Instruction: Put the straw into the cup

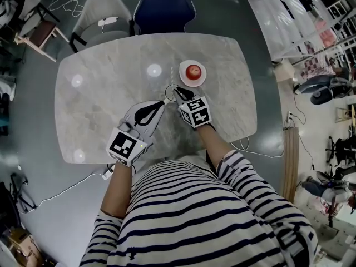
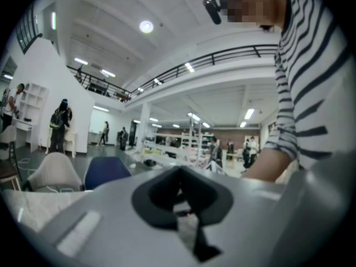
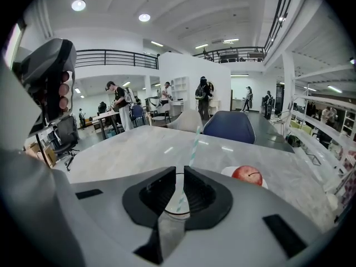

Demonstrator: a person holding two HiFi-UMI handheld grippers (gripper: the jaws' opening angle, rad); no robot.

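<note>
A teal-and-white striped straw (image 3: 193, 146) stands tilted in the narrow gap between the jaws of my right gripper (image 3: 179, 171). The jaws are drawn close onto it. Its lower end reaches down into a clear cup (image 3: 168, 212) whose rim shows under the jaws. In the head view the cup (image 1: 168, 94) stands mid-table, with my right gripper (image 1: 177, 89) over it. My left gripper (image 1: 161, 103) points at the cup from the near left, just short of it. In its own view the left gripper (image 2: 179, 174) is shut with nothing in it, and that view shows neither cup nor straw.
A red apple (image 1: 193, 70) sits on a small white plate (image 1: 201, 79) just beyond the cup, also seen as the apple (image 3: 247, 174) to the right of the jaws. A blue chair (image 1: 164, 10) and a grey chair (image 1: 103, 15) stand at the marble table's (image 1: 111, 110) far edge.
</note>
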